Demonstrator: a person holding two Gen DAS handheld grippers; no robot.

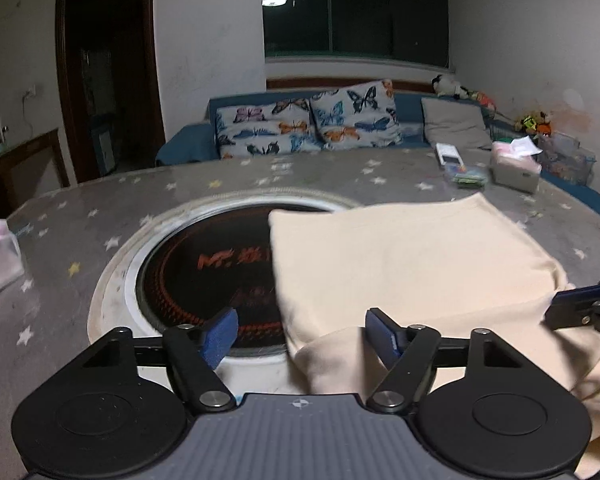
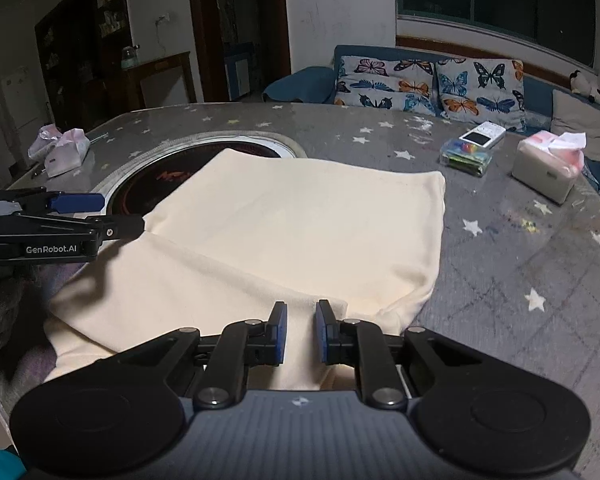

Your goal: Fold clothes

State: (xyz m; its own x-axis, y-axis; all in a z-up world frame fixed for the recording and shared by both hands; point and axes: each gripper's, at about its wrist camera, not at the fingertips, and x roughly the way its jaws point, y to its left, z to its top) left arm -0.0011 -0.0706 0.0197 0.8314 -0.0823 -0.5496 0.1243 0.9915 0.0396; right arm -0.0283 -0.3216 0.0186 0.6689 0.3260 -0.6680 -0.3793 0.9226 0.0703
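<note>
Jaws of the left gripper [image 1: 302, 332] stand spread wide, with the near corner of the cream cloth [image 1: 412, 256] lying between them but not pinched. Right gripper [image 2: 301, 330] jaws sit close together with a narrow gap, and a fold of the cloth [image 2: 300, 224] runs between them; I cannot tell if they squeeze it. The cloth lies folded on the grey starry worktop [image 2: 500, 248], partly over a round black burner [image 1: 204, 272]. Only the right view shows the pink bags [image 2: 60, 148] at the far left.
</note>
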